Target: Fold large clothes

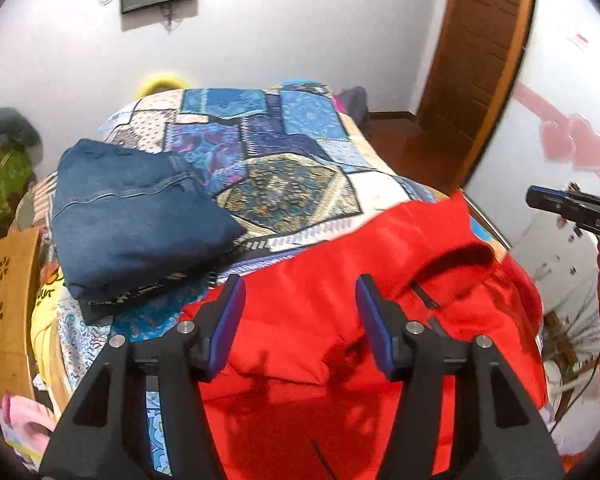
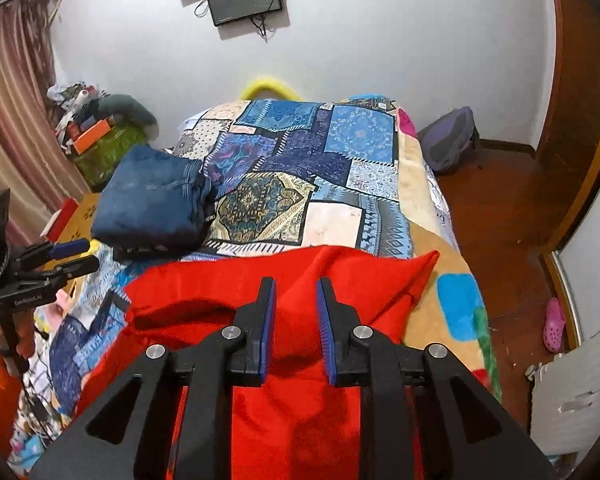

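Observation:
A red jacket [image 1: 340, 308] lies rumpled on the near end of the bed, its zip [image 1: 424, 296] showing in the left wrist view. It also fills the near part of the right wrist view [image 2: 300, 400]. My left gripper [image 1: 300, 292] is open and empty, held just above the jacket's left part. My right gripper [image 2: 296, 292] is open with a narrower gap, empty, above the jacket's middle. Each gripper shows at the edge of the other's view: the right one [image 1: 540, 198] and the left one [image 2: 88, 256].
A folded pile of blue jeans [image 1: 136, 216] sits on the patchwork bedspread [image 1: 276, 152] at the left, also in the right wrist view [image 2: 152, 204]. A wooden cabinet [image 1: 8, 304] stands left of the bed. A backpack [image 2: 448, 144] and a door [image 1: 476, 60] are far right.

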A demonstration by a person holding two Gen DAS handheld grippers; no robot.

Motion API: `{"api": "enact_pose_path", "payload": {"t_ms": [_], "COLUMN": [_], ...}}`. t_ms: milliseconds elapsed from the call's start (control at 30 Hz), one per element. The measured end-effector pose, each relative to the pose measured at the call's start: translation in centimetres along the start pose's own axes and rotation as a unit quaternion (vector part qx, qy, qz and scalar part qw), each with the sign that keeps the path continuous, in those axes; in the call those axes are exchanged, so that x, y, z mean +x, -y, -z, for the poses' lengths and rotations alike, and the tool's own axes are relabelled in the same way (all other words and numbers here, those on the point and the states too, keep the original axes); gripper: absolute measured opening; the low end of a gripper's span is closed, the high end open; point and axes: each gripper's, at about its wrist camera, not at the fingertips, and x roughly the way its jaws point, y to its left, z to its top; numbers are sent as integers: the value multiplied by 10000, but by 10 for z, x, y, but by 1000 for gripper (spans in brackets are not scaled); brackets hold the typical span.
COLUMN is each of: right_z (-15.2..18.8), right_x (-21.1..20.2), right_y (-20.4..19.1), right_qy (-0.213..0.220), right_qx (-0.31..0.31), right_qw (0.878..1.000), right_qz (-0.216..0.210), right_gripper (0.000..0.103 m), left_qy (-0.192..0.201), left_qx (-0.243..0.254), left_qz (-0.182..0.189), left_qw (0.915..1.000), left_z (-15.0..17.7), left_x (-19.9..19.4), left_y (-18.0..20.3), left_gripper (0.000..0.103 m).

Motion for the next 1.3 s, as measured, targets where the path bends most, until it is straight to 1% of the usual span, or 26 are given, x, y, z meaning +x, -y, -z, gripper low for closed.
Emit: {"api": "enact_pose_path", "payload": {"t_ms": [133, 267, 367, 467, 567, 667, 700, 733, 800, 867, 900, 1000, 1133, 1200, 1267, 1300], "right_z": [-11, -20, -22, -15, 1, 19, 27, 32, 44, 50, 56, 68, 80, 85, 88, 88], "right_x": [22, 54, 88, 115, 133, 136, 134, 130, 114, 102, 93, 78, 67, 64, 62, 63], "right_y": [1, 2, 1, 2, 9, 16, 18, 20, 24, 27, 29, 32, 28, 29, 34, 35], "right_qy": [-170, -484, -877, -1242, -1626, -1862, -1908, -1915, -1725, -1605, -1499, -1443, -1340, -1362, -1394, -1424], "right_qx": [171, 276, 304, 366, 497, 504, 445, 372, 203, 156, 162, 186, 4, 52, 209, 304], "right_qw": [9996, 9977, 9944, 9901, 9833, 9790, 9788, 9794, 9841, 9867, 9885, 9893, 9910, 9907, 9900, 9893], "right_qz": [-177, -377, -511, -536, -654, -654, -593, -525, -377, -212, -117, -92, 58, 29, 0, -13], "right_gripper": [18, 18, 18, 18, 18, 18, 18, 18, 23, 39, 41, 42, 44, 46, 51, 52], "left_qy": [-152, -401, -651, -919, -1296, -1632, -1676, -1714, -1748, -1710, -1701, -1641, -1544, -1541, -1541, -1530], "left_qx": [-239, -440, -534, -633, -703, -719, -695, -659, -535, -447, -429, -346, -170, -251, -344, -361], "left_qz": [-18, 56, 179, 301, 324, 477, 509, 536, 535, 500, 487, 422, 173, 122, 75, 41], "left_qw": [9996, 9982, 9963, 9933, 9885, 9828, 9821, 9815, 9817, 9830, 9833, 9849, 9877, 9877, 9874, 9876], "left_z": [-8, -10, -9, -3, 14, 32, 37, 43, 53, 60, 62, 73, 81, 87, 91, 92], "left_x": [25, 56, 83, 112, 143, 160, 161, 160, 157, 151, 148, 138, 128, 123, 119, 118], "left_y": [-16, -28, -30, -27, -20, -11, -9, -6, 3, 8, 10, 15, 21, 18, 13, 11], "left_gripper": [56, 56, 56, 56, 56, 56, 56, 56, 56, 61, 62, 64, 73, 74, 75, 76]}}
